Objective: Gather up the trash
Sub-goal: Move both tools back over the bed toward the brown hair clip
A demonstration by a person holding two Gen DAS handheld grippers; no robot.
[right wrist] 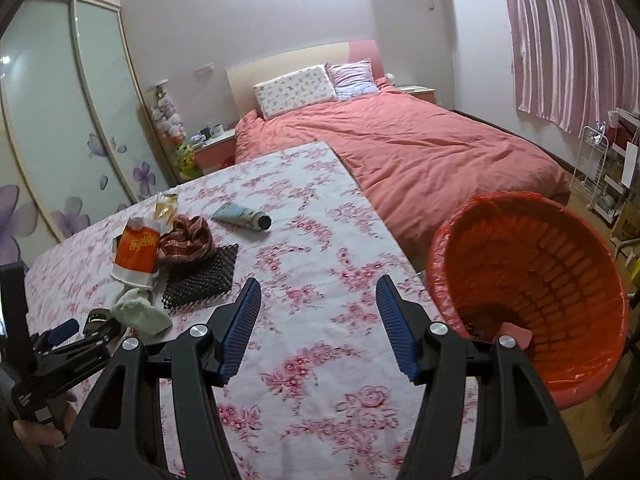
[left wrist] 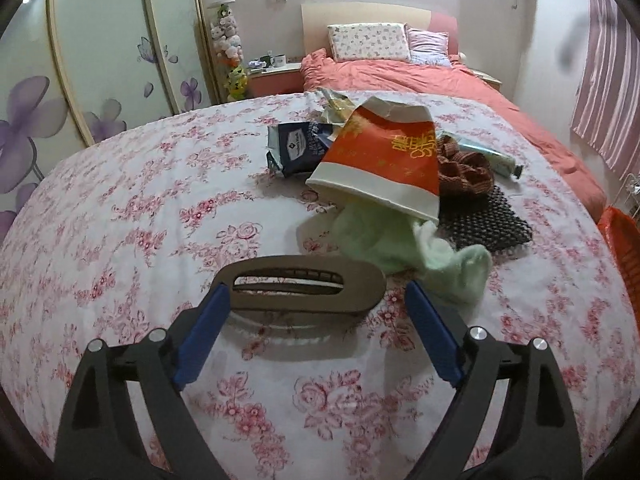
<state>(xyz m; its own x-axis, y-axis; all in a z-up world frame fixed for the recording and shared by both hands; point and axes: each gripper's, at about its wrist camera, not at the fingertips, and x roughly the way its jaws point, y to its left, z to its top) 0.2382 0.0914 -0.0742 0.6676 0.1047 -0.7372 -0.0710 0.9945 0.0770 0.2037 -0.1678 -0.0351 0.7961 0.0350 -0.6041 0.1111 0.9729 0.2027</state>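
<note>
While tilted, orange bin [right wrist: 560, 264] | red liner | contents unclear

The green cloth [left wrist: 404, 240] is partly hidden under the red bag [left wrist: 380, 160], the bin [left wrist: 620, 248] cut off by the left-wrist view's edge.

Ahead of you a bed [right wrist: 420, 148] is lying under a coral duvet, with a floral pillow [right wrist: 296, 90] and a striped pillow [right wrist: 354, 78] resting against its headboard at the far end. To the left, a wardrobe [right wrist: 60, 112] with purple flower decals is standing beside a column of soft toys [right wrist: 170, 124]. On the right, striped curtains [right wrist: 572, 40] are hanging above a white wire rack [right wrist: 592, 168].
</note>
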